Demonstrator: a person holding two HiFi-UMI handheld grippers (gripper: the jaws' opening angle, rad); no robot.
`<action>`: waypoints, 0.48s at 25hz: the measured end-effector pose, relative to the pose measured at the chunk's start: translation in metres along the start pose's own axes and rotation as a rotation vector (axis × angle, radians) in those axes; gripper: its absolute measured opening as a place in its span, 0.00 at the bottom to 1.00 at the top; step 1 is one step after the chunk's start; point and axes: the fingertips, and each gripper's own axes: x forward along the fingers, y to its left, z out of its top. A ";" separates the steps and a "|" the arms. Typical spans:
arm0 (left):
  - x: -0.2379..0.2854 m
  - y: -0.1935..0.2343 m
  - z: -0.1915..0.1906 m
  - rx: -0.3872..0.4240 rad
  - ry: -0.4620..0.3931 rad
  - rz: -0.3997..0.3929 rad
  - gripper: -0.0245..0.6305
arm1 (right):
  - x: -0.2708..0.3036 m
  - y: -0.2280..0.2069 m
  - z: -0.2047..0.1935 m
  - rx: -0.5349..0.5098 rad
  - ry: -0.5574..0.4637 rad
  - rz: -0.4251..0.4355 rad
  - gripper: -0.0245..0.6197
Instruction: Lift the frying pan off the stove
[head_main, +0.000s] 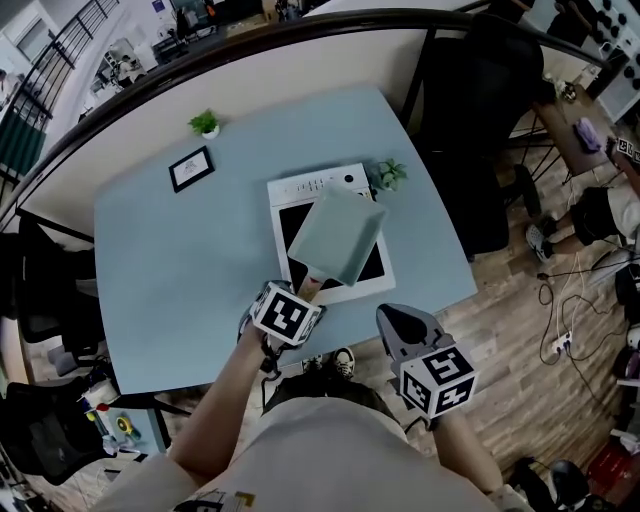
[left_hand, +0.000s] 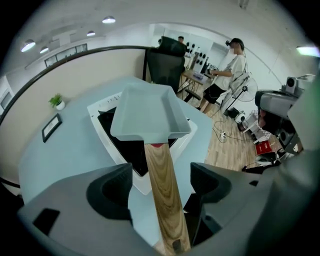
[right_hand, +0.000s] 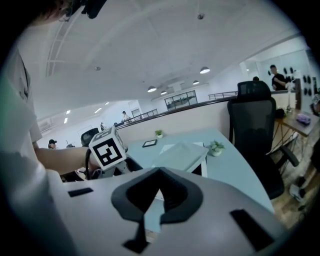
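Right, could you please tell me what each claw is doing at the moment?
Left claw: open, either side of the frying pan handle, not clamped on it.
Right claw: shut, holding nothing.

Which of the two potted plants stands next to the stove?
The right plant, by the stove's knob corner; the left plant stands far off, beyond the picture frame.

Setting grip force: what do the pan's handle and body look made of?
Handle: wood, going by its brown grain streaks; matte finish. Pan body: smooth, pale grey-green, matte; probably coated metal, though plastic can't be ruled out.
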 end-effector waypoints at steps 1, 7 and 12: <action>0.004 0.001 -0.001 -0.003 0.014 -0.009 0.60 | 0.003 -0.001 -0.001 0.005 0.005 -0.001 0.05; 0.028 0.000 -0.003 -0.018 0.083 -0.061 0.47 | 0.016 -0.015 -0.006 0.035 0.025 -0.012 0.05; 0.028 0.010 -0.002 -0.005 0.095 -0.027 0.34 | 0.021 -0.024 -0.014 0.058 0.038 -0.036 0.05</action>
